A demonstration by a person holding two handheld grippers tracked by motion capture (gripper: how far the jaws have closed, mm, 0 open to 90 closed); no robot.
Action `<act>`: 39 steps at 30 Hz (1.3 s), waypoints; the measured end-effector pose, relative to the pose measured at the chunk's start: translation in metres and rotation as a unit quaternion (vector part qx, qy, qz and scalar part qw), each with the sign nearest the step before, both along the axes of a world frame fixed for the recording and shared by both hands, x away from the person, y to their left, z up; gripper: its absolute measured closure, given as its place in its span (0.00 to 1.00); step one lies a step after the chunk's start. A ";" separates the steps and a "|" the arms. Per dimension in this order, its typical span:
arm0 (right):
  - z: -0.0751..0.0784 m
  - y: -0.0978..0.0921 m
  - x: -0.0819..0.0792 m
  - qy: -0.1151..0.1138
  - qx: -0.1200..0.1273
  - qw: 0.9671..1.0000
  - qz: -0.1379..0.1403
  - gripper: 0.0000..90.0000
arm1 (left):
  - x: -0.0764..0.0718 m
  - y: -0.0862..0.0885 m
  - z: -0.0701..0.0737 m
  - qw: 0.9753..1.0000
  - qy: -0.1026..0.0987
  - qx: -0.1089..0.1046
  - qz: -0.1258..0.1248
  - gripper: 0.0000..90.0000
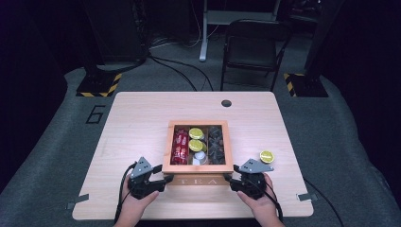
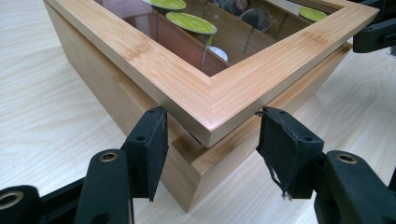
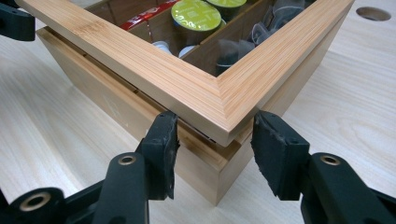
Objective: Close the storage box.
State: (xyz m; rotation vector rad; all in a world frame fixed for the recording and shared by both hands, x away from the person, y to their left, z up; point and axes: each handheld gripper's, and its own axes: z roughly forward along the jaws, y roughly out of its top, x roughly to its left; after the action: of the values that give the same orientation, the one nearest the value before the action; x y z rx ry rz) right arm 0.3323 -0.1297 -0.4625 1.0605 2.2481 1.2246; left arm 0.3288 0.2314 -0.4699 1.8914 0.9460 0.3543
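Observation:
A bamboo tea box stands in the middle of the table, its front marked TEA. Its glass-paned lid is raised a little off the box at the front, leaving a thin gap. My left gripper holds the lid's front left corner between its pads. On the other side, the right gripper clasps the front right corner in the same way. Through the glass I see red, lime green and black capsules.
One lime green capsule lies on the table to the right of the box. A round cable hole sits near the far table edge. Behind the table stands a folding chair.

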 end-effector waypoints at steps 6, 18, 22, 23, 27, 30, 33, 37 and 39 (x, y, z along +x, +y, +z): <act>-0.001 0.000 -0.003 0.014 -0.001 1.000 -0.002 0.56 | -0.003 0.001 -0.002 1.000 0.005 0.007 -0.006 0.47; 0.002 0.004 -0.010 -0.013 -0.005 1.000 0.009 0.50 | -0.005 0.002 -0.001 1.000 -0.002 0.016 -0.004 0.42; 0.002 0.002 -0.009 -0.014 0.002 1.000 0.007 0.48 | -0.004 0.004 0.000 1.000 0.000 0.010 -0.002 0.42; 0.003 0.002 -0.009 -0.012 0.002 1.000 0.005 0.47 | -0.003 0.004 0.000 1.000 -0.002 0.004 0.002 0.42; 0.005 -0.003 -0.007 -0.012 0.011 1.000 -0.004 0.46 | -0.002 0.009 0.002 1.000 0.003 -0.007 0.004 0.42; 0.008 -0.007 -0.006 -0.011 0.028 1.000 -0.004 0.45 | -0.001 0.013 0.003 1.000 0.006 -0.009 0.009 0.42; 0.012 -0.012 -0.005 -0.017 0.031 0.999 -0.010 0.44 | 0.001 0.015 0.004 1.000 0.005 -0.011 0.015 0.42; 0.015 -0.021 -0.004 -0.021 0.040 0.999 -0.023 0.43 | 0.003 0.022 0.006 1.000 0.004 -0.011 0.021 0.42; 0.016 -0.028 -0.002 -0.023 0.041 0.998 -0.036 0.43 | 0.003 0.026 0.007 1.000 0.003 -0.010 0.026 0.42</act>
State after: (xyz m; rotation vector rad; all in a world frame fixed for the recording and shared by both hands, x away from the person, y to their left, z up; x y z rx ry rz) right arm 0.3304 -0.1582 -0.4465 1.1214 2.1222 1.3081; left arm 0.3317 0.2575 -0.4631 1.8535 1.0011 0.3695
